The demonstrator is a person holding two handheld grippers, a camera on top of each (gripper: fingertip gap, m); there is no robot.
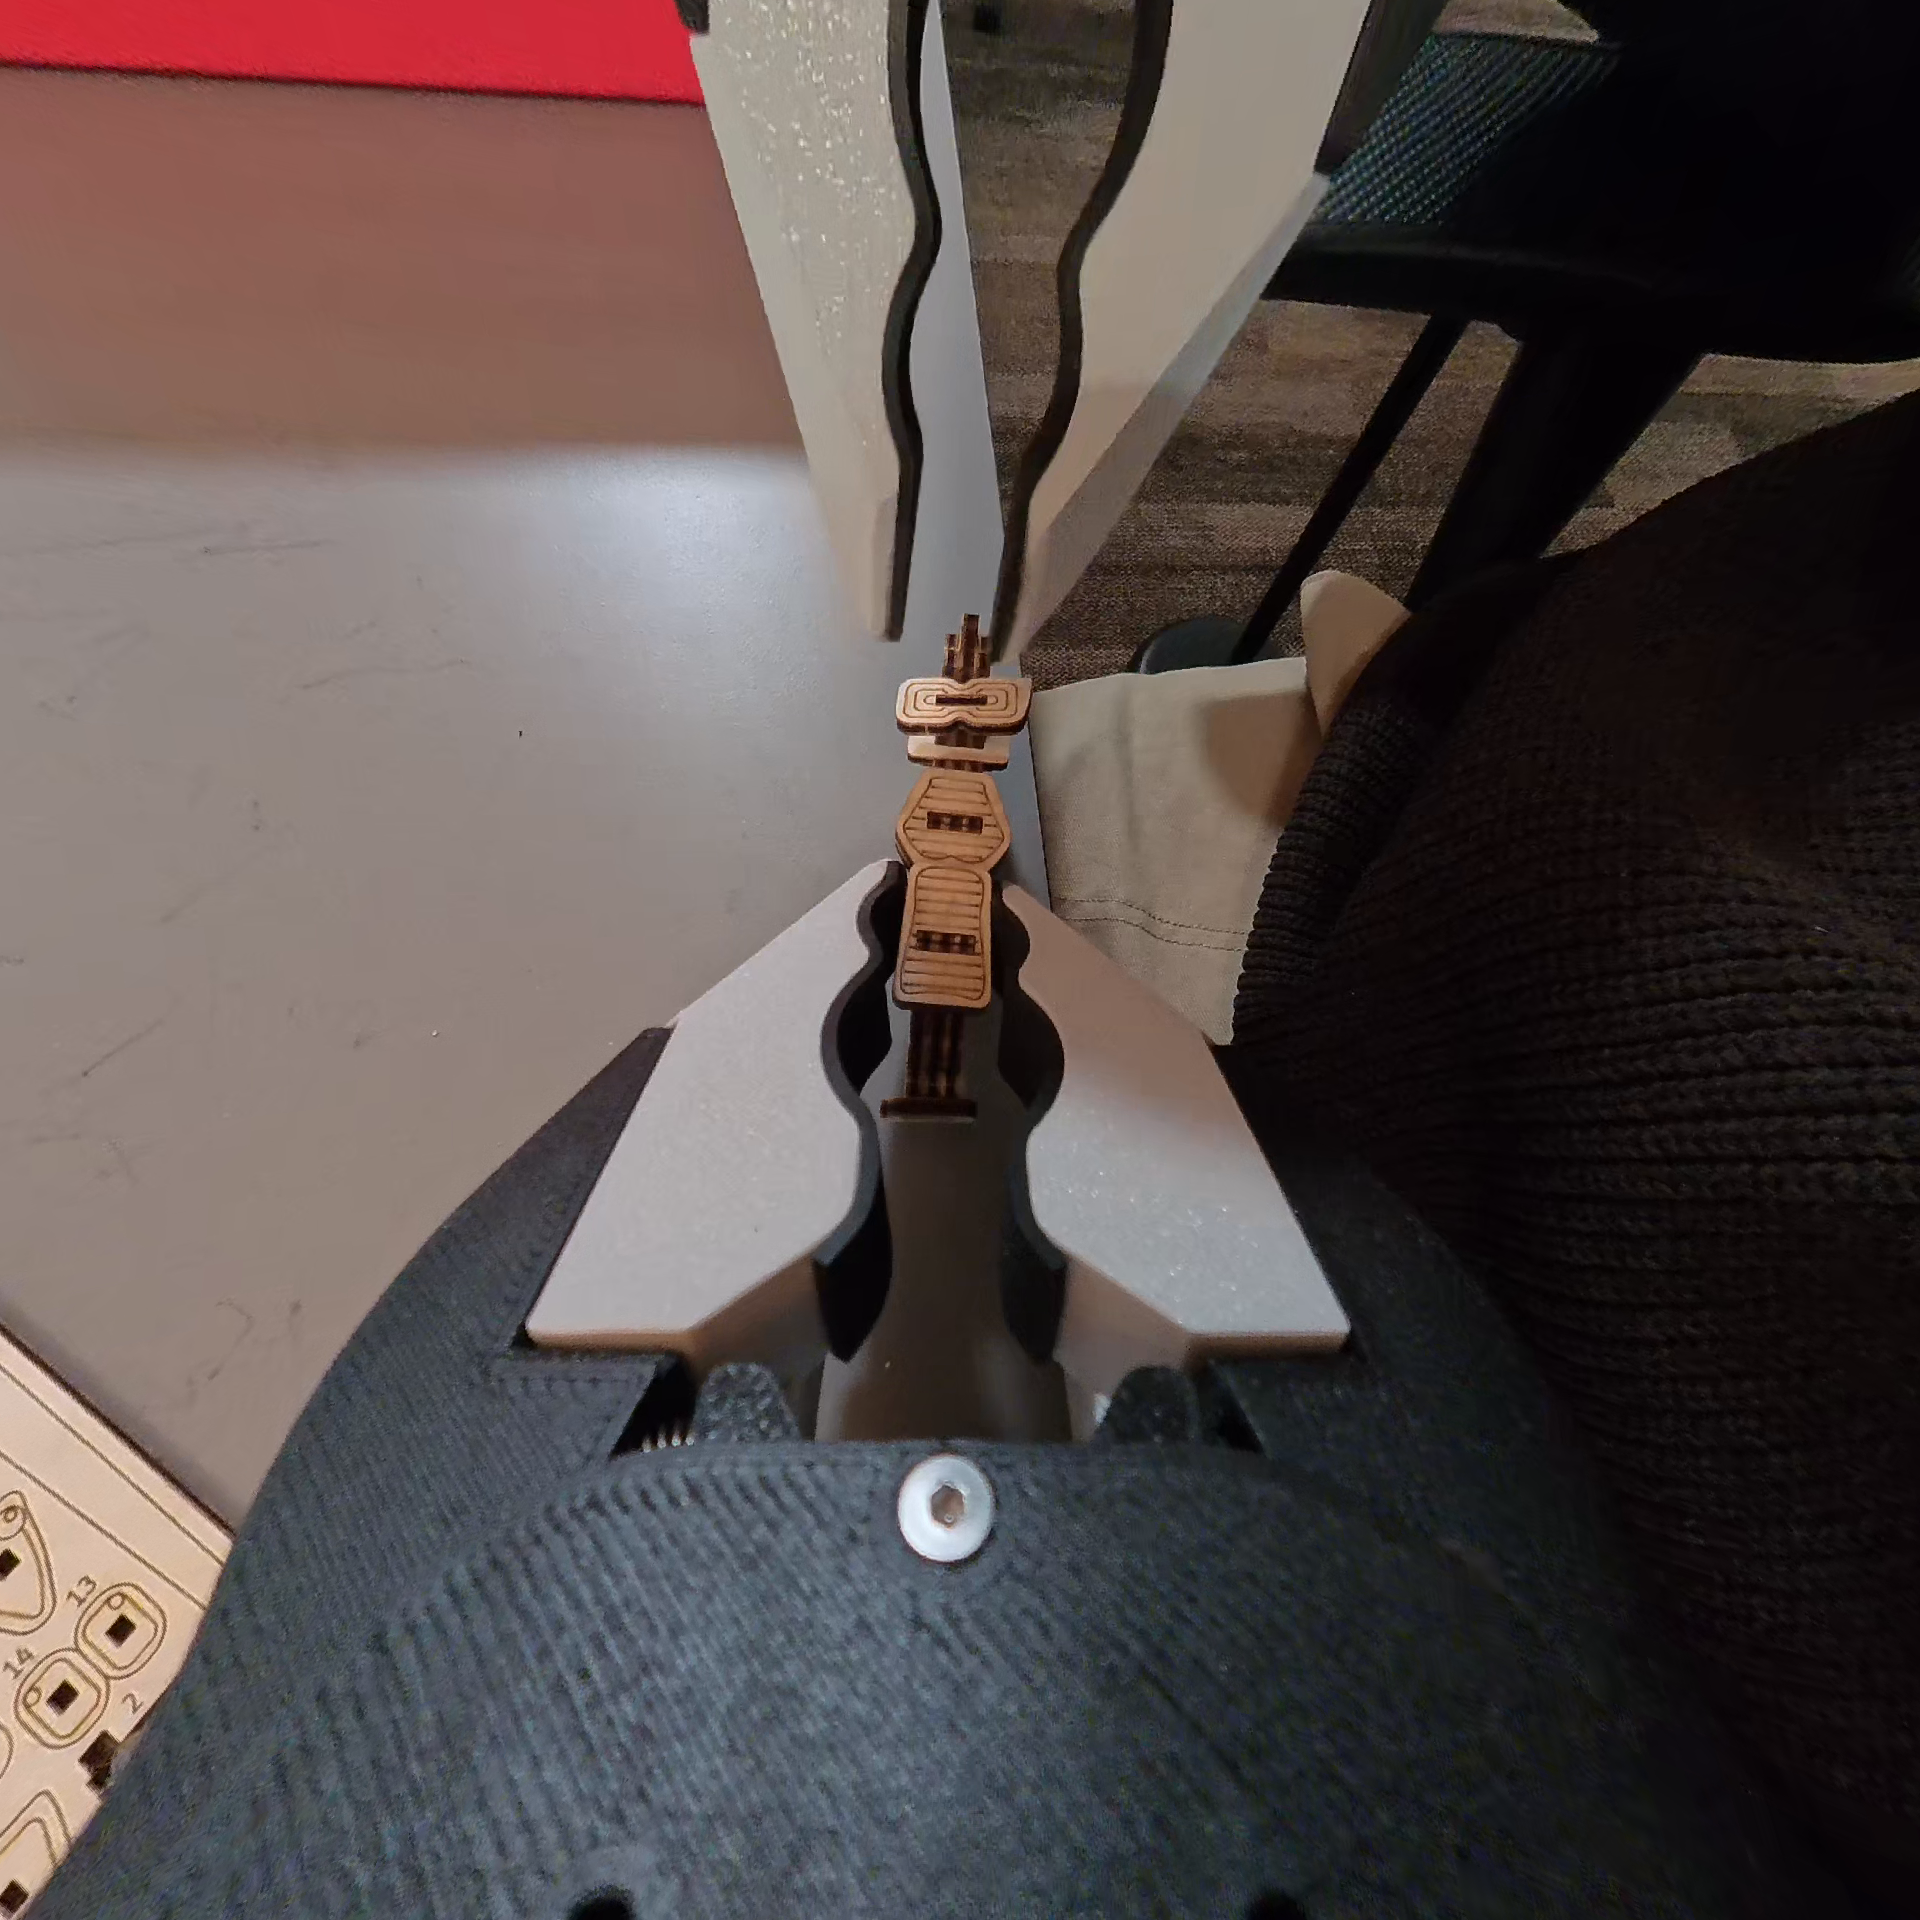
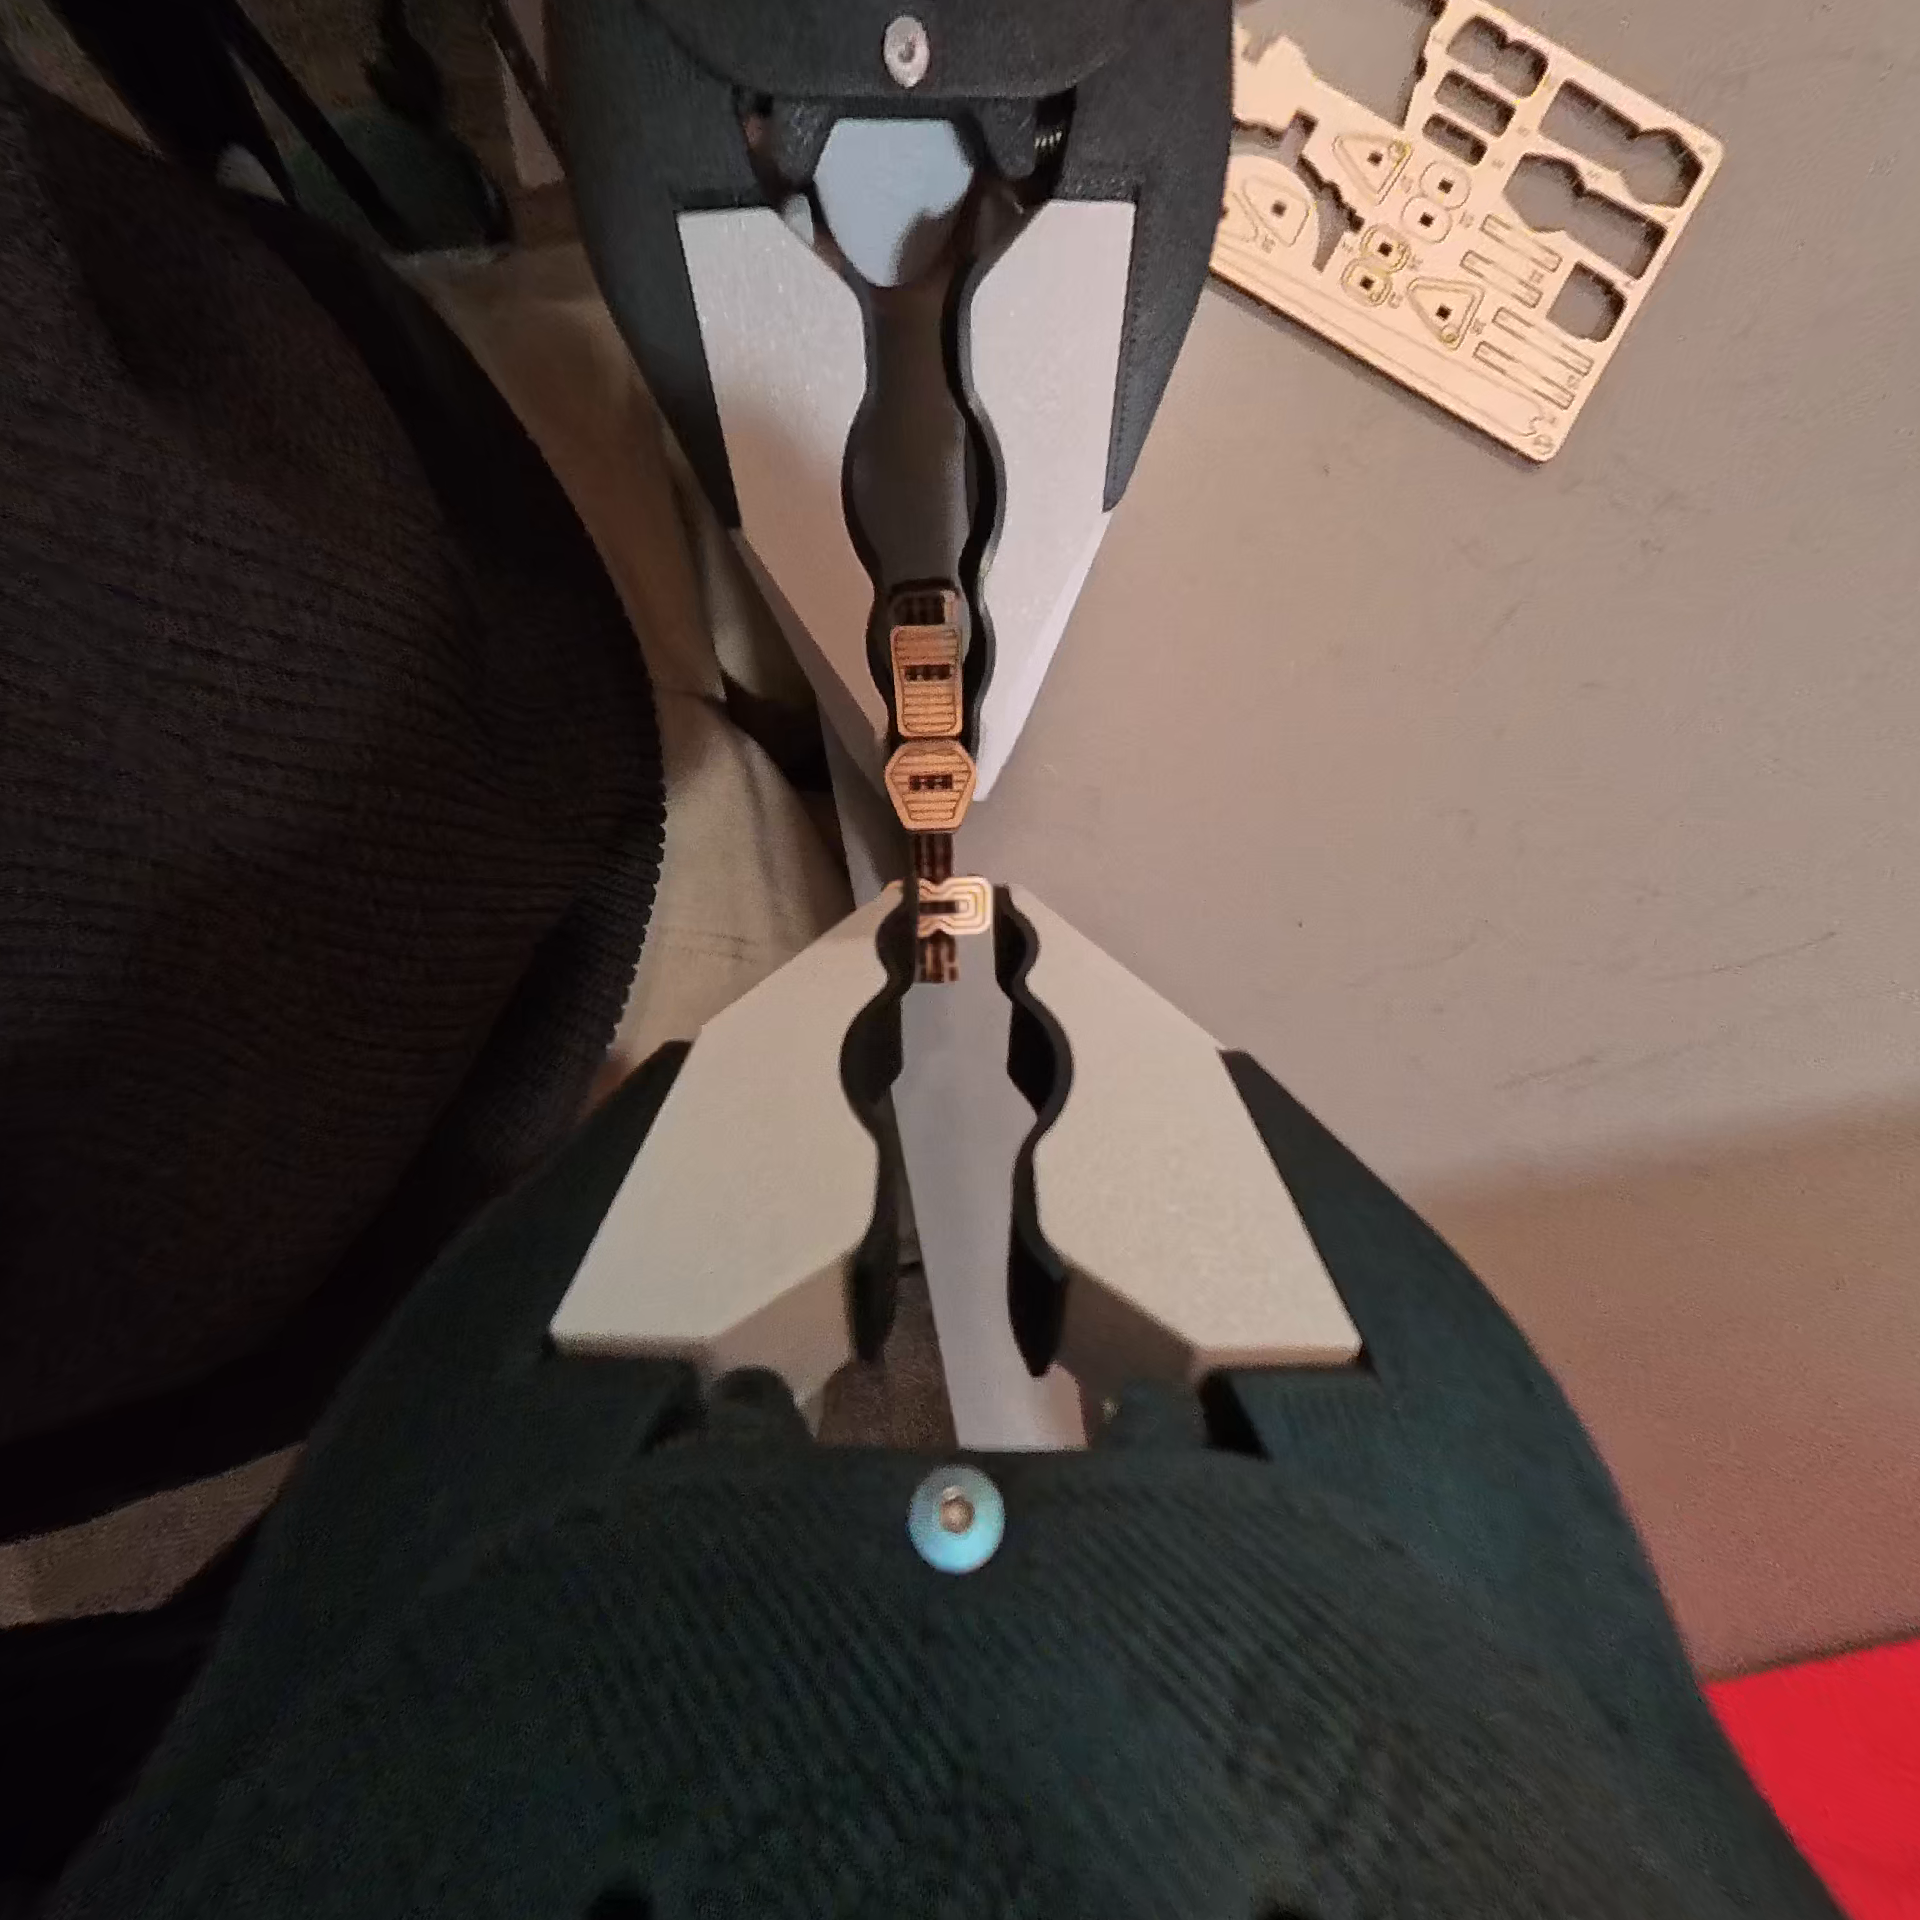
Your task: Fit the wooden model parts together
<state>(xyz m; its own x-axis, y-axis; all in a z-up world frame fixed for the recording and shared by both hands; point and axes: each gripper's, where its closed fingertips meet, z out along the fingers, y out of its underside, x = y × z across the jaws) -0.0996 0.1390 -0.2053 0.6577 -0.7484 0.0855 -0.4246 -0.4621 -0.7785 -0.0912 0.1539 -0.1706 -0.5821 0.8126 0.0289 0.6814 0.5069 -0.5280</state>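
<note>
My left gripper [image 1: 948,883] is shut on a small wooden model [image 1: 943,935], a slotted spine carrying two engraved plates, held at the table's edge. My right gripper [image 1: 951,629] comes in from the opposite side, tip to tip. A small figure-eight wooden plate [image 1: 964,710] sits on the spine's far end. In the right wrist view my right gripper [image 2: 948,899] is closed on this plate [image 2: 961,909], whose left part is hidden by a pad. The left gripper [image 2: 935,769] faces it there, holding the model [image 2: 928,675].
A pale wooden sheet [image 2: 1455,229] with punched-out shapes lies on the grey table [image 2: 1455,831]; its corner shows in the left wrist view [image 1: 73,1621]. A red mat [image 1: 312,42] lies at the table's far side. A person's black knit sleeve [image 1: 1610,935] and beige trousers [image 1: 1143,810] are beside the grippers. The grippers' ends are close to 4 cm from one another.
</note>
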